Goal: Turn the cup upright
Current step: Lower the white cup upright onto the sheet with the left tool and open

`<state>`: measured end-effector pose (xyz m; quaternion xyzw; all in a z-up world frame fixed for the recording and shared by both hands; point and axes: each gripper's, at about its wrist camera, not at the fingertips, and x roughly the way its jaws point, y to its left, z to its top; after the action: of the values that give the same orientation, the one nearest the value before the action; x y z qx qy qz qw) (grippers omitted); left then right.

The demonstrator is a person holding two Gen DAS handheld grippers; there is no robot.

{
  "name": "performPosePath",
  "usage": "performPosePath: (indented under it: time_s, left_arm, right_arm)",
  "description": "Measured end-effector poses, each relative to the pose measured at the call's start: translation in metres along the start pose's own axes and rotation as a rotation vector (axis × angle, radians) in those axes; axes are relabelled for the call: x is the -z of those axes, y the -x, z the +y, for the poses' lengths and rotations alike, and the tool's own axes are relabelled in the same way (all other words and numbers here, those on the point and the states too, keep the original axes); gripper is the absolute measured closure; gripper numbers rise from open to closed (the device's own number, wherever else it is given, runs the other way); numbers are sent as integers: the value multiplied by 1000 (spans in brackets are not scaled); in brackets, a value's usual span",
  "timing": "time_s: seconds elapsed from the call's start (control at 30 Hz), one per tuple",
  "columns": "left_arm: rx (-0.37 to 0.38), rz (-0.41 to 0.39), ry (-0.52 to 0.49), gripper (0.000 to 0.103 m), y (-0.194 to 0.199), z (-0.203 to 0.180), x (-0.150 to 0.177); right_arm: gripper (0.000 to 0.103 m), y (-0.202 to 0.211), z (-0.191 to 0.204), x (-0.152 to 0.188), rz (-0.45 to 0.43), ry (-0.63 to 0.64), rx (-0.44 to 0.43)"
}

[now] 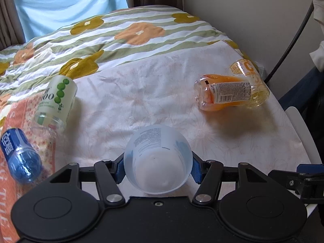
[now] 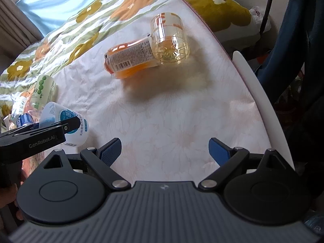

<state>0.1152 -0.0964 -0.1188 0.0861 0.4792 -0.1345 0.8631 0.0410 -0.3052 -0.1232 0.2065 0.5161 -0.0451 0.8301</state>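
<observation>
Cup (image 1: 157, 159) translucent pale blue, printed label, clamped between the blue pads (image 1: 119, 169) of the left gripper (image 1: 157, 169), mouth turned toward the left wrist camera so the inside and base show. In the right wrist view same cup (image 2: 66, 124) tilted, held just over the white cloth (image 2: 172, 109) at the near left, partly behind the left gripper (image 2: 50, 133) body. Cannot tell if the rim touches the cloth

Right gripper (image 2: 164, 150) fingers spread wide, nothing between them, hanging over bare cloth well right of the cup

On the cloth, far right: orange bottle (image 1: 220, 93) lying on its side, touching a clear yellowish bottle (image 1: 251, 81) also lying down. Left of cup: white bottle with green dots (image 1: 56, 101) on its side, and a blue bottle (image 1: 20, 156) near it on an orange printed cloth (image 1: 8, 198)

Floral striped quilt (image 1: 121, 32) beyond the white cloth, light blue curtain (image 1: 66, 2) at the back. White curved edge (image 2: 257, 105) runs along the right side of the cloth
</observation>
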Motion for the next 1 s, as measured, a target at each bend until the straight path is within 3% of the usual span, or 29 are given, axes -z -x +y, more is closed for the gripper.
performPosePath:
  time_s: [0.63,0.7,0.83,1.0]
  left_arm:
    - [-32,-29,8,35,-8,-3,7]
    - [-33,-25,12,33,-8,-2,7]
    - [-36,-36,15,12,-6,-1,6]
    - [-40,-48,8,11,-1,-1,5]
  right_arm:
    - [0,1,-1,3,-2,24,-13]
    - [0,1,-1,3,-3,24,-14]
    - [0,1,-1,3,-5,23,-15]
    - [0,6,0,2,-18,23,-20]
